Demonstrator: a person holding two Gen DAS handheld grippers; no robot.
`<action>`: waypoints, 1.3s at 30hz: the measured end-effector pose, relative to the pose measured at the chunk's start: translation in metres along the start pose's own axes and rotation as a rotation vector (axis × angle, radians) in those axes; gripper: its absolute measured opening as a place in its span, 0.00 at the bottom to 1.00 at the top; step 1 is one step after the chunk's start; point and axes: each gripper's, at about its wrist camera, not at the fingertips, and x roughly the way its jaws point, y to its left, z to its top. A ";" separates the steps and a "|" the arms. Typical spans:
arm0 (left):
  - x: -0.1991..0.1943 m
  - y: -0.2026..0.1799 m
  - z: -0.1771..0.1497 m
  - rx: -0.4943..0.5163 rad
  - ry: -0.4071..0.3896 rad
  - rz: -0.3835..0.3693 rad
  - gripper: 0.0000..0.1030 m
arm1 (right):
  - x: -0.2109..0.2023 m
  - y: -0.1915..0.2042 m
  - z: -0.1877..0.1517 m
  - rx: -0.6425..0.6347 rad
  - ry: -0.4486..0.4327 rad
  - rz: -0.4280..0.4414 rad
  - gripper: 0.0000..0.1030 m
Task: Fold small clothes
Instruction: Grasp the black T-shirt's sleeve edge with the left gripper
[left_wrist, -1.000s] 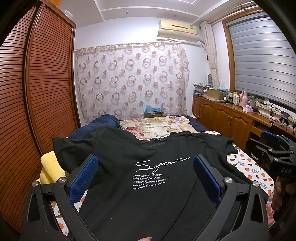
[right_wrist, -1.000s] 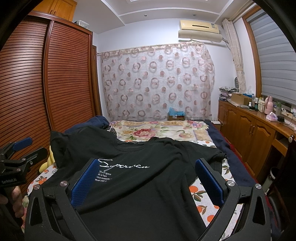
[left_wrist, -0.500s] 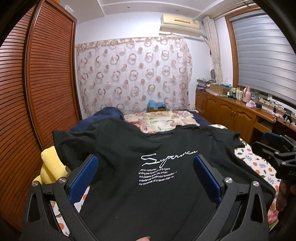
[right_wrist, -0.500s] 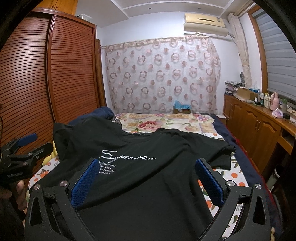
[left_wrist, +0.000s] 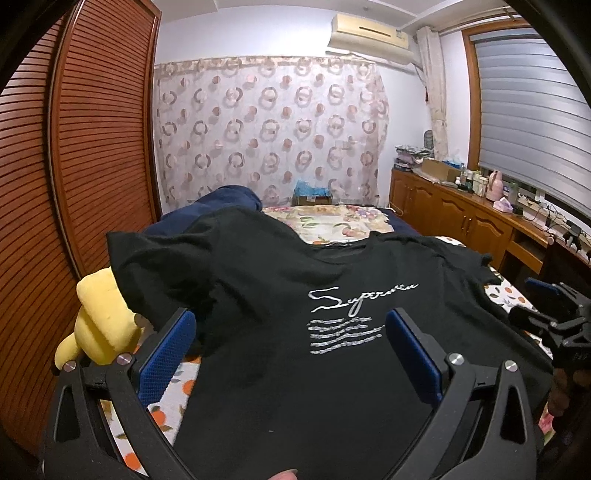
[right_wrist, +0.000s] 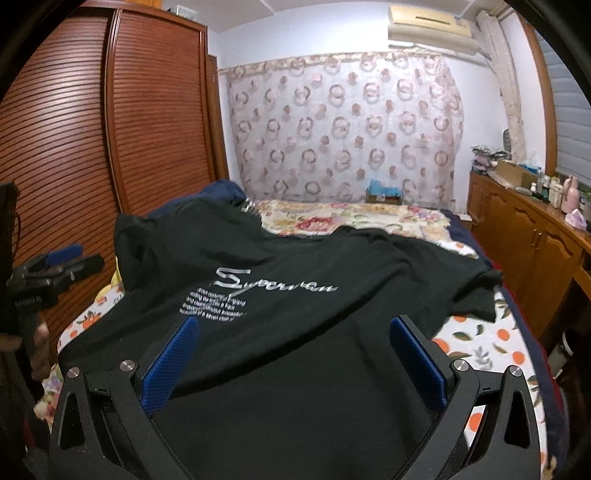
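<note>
A black T-shirt (left_wrist: 280, 332) is being displayed front side up, spread across the bed (right_wrist: 480, 339), with its white script lettering (left_wrist: 354, 299) facing upward. The neckline is being directed toward the far end of the bed, and the hem toward the cameras. The left sleeve area is being draped partly over a yellow plush object (left_wrist: 99, 325) at the edge of the bed beside the louvred wardrobe (left_wrist: 74, 147); the other sleeve (right_wrist: 476, 291) is being left flat on the orange-patterned sheet (right_wrist: 498, 336).

The left gripper (left_wrist: 291, 350) is being held low over the lower part of the shirt. Its blue-padded fingers (left_wrist: 166, 354) are being kept wide apart, with nothing grasped between them; cloth is being seen in the gap, but contact with it cannot be determined.

The right gripper (right_wrist: 295, 358) is being held in a like position over the shirt's lower right portion. Its fingers (right_wrist: 417, 358) are likewise being kept spread wide, and no fabric is being pinched.

Each gripper is being seen at the edge of the other's view, apart from the shirt's centre.

A floral quilt (right_wrist: 351, 218) and a dark blue blanket (left_wrist: 221, 203) are being noted further up the bed, and a wooden cabinet (left_wrist: 461, 221) bearing sundry items is being observed along the window side.
</note>
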 end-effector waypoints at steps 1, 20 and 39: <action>0.003 0.004 0.000 0.005 0.005 0.001 1.00 | 0.004 -0.001 -0.001 -0.002 0.009 0.006 1.00; 0.053 0.106 0.001 -0.059 0.099 0.085 1.00 | 0.044 -0.007 0.006 -0.056 0.105 0.043 0.99; 0.105 0.179 0.010 -0.193 0.150 0.151 0.53 | 0.051 -0.007 0.004 -0.045 0.112 0.056 0.99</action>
